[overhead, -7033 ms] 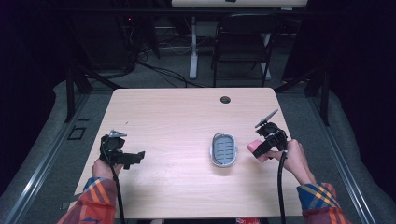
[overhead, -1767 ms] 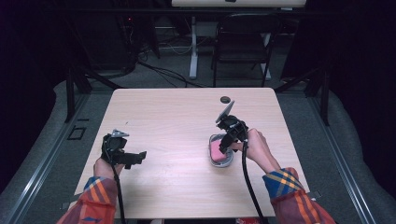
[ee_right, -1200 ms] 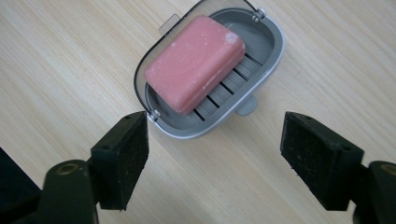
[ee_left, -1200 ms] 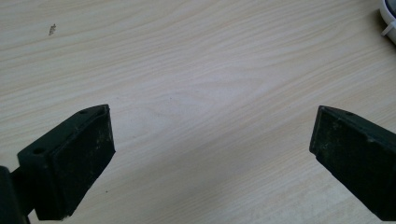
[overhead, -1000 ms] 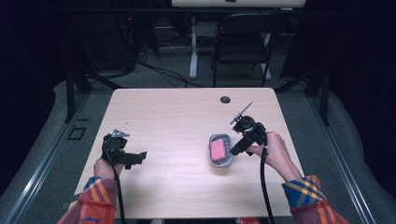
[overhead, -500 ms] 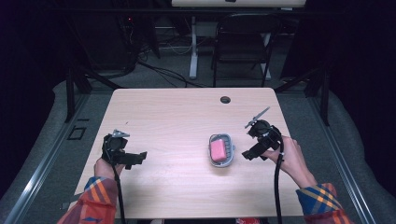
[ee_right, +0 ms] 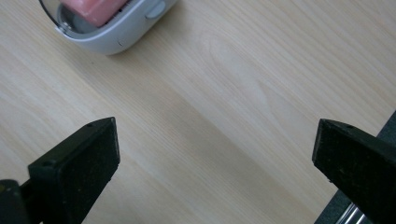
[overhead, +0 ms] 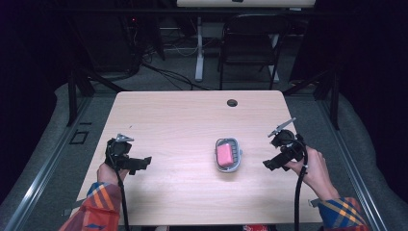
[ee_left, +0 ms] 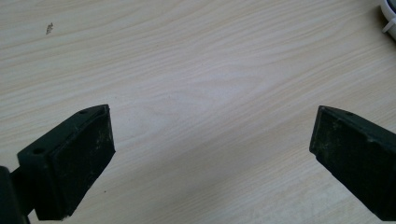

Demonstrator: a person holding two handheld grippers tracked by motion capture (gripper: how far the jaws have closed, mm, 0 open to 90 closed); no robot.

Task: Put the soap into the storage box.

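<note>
A pink bar of soap (overhead: 224,154) lies in a grey-white soap dish (overhead: 234,166) right of the table's middle. In the right gripper view the soap (ee_right: 95,10) and the dish (ee_right: 123,35) sit at the top left. My right gripper (overhead: 272,162) hovers to the right of the dish, apart from it, open with nothing between its jaws (ee_right: 212,158). My left gripper (overhead: 142,161) stays near the table's left side, open and empty over bare wood (ee_left: 210,154).
The wooden table (overhead: 183,120) has a round cable hole (overhead: 232,102) at its far edge. A black chair (overhead: 250,43) and cables stand on the floor behind. The dish's edge (ee_left: 390,16) peeks in at the top right of the left gripper view.
The right gripper carried the pink soap to the dish, left it there, then drew back to the right and now stands open. The left gripper has not moved.
</note>
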